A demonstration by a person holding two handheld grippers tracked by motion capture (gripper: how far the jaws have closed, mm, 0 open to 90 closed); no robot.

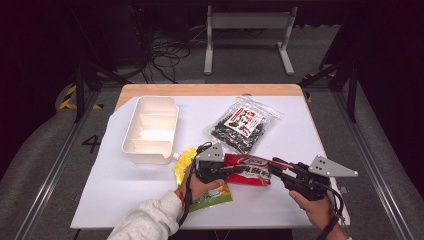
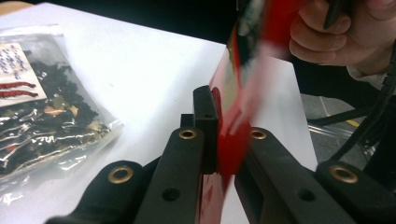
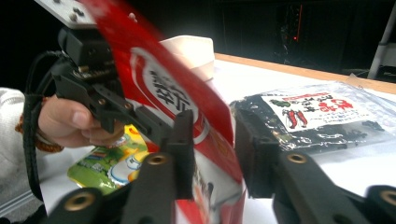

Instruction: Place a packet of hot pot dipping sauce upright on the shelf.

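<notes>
A red snack packet (image 1: 247, 170) is held above the near part of a white-covered counter (image 1: 300, 135) between 2 hand-held grippers. The left hand-held gripper (image 1: 227, 169) is pressed together on the packet's left end; in the left gripper view, the red film (image 2: 231, 144) is seen pinched flat between the 2 black jaws. The right hand-held gripper (image 1: 274, 169) is positioned at the packet's right end. In the right gripper view its jaws are seen slightly spread, with the packet (image 3: 187, 112) standing between them: the film lies against the left jaw, while a gap is visible at the right jaw.

A yellow-and-green pouch (image 1: 207, 192) is seen lying flat on the counter beneath the left hand (image 1: 202, 187), at the near left. A clear bag of dark dried food (image 1: 244, 125) with a red-and-white label is placed farther back, right of centre. A cream divided tray (image 1: 150, 131) is set at the far left, just beside the pouch's far end. The right hand (image 1: 315, 207) is seen at the near right edge of the counter.
</notes>
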